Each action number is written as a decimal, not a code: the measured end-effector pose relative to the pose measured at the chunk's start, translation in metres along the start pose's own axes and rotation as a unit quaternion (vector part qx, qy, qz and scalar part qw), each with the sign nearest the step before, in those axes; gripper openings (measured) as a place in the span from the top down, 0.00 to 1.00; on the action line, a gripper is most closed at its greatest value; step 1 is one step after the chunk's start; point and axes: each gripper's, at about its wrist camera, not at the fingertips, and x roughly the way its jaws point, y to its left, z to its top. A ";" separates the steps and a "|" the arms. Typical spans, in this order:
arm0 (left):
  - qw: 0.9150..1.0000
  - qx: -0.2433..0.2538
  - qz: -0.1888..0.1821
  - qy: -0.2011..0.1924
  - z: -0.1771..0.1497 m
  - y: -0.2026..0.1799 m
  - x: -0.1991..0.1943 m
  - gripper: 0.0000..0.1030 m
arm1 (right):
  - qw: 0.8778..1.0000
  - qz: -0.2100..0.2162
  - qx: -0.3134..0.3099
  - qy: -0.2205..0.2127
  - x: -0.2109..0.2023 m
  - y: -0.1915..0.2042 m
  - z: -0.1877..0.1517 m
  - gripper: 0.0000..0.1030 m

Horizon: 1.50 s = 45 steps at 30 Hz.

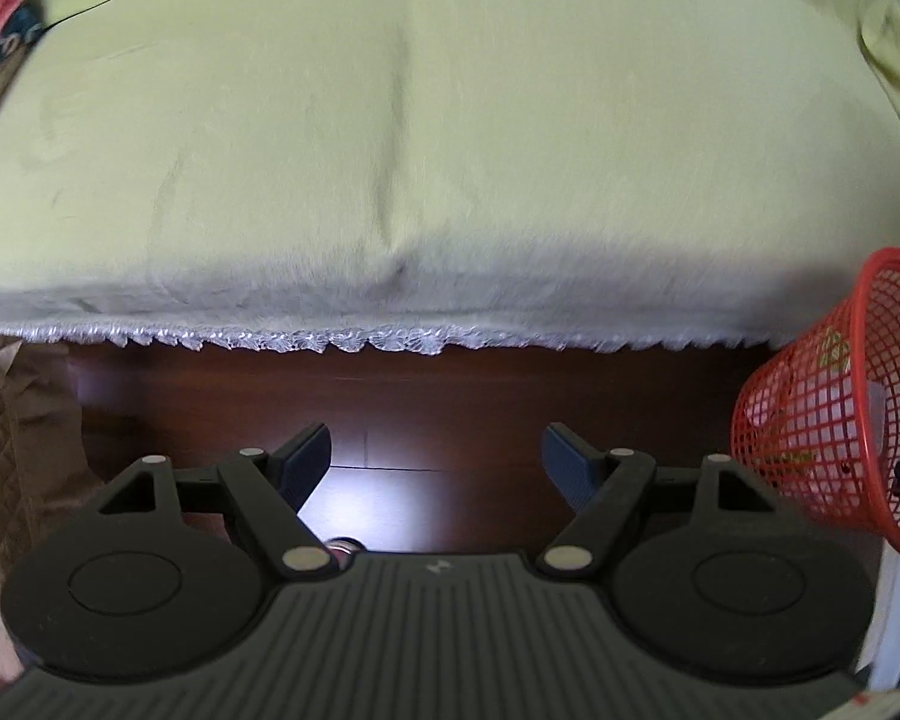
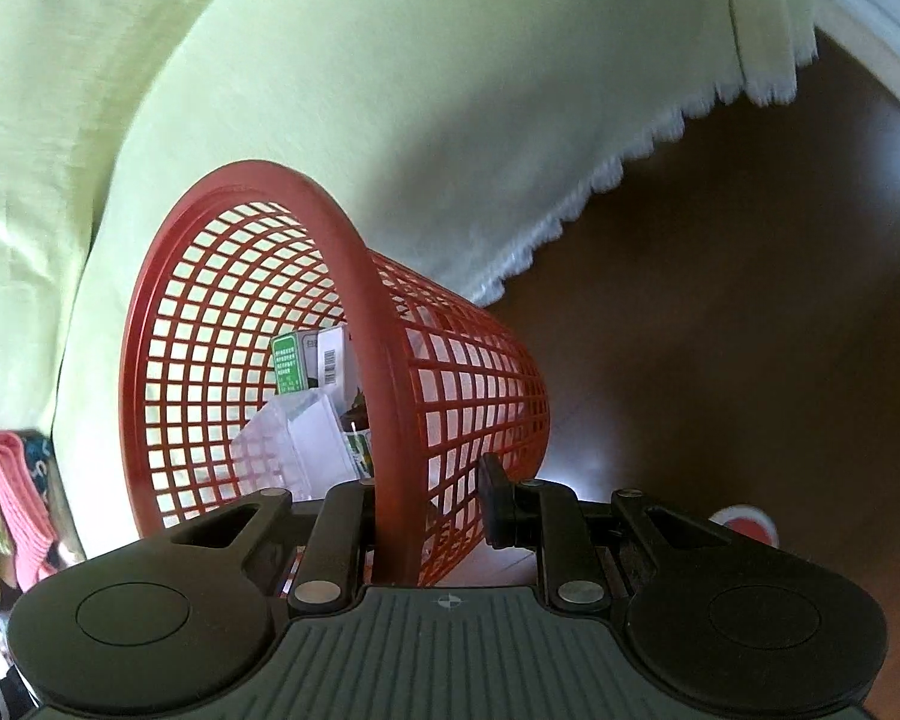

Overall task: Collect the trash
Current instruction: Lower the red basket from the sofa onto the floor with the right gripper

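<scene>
Basket [image 2: 330,324] carrying comes first: our right gripper [image 2: 432,510] pinches its red rim with boxes [image 2: 312,360] inside near the bed cover [image 2: 390,90], so we keep it level while the left gripper [image 1: 438,468] hangs open, empty, over dark floor [image 1: 450,396].

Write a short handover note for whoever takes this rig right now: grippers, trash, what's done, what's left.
Right gripper: shut on the rim of the red mesh basket, carrying it tilted.
Left gripper: open, empty, over the dark wooden floor by the yellow-green bedspread.
Done: boxes and clear plastic are in the basket.
Left: no loose trash in view; look elsewhere.
</scene>
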 end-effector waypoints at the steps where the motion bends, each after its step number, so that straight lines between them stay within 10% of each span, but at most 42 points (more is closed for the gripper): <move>1: 1.000 0.006 0.001 0.000 -0.005 0.006 0.004 0.28 | 1.000 0.003 0.009 -0.003 0.015 0.000 -0.004 0.84; 11: 1.000 0.013 -0.002 0.018 -0.042 0.045 0.078 0.28 | 0.999 -0.016 0.036 0.003 0.175 -0.013 0.016 0.84; 22: 1.000 0.015 0.005 0.020 -0.081 0.050 0.187 0.28 | 1.000 -0.009 0.024 0.011 0.362 -0.019 0.116 0.84; 36: 1.000 0.026 -0.003 -0.007 -0.101 0.051 0.260 0.28 | 1.000 -0.011 -0.027 -0.005 0.484 0.018 0.251 0.82; 41: 0.999 0.027 -0.014 -0.040 -0.099 0.047 0.252 0.25 | 0.995 -0.044 -0.092 -0.012 0.481 0.054 0.304 0.24; 45: 0.997 0.032 -0.019 -0.073 -0.102 0.040 0.229 0.24 | 0.994 -0.039 -0.091 -0.040 0.461 0.082 0.357 0.22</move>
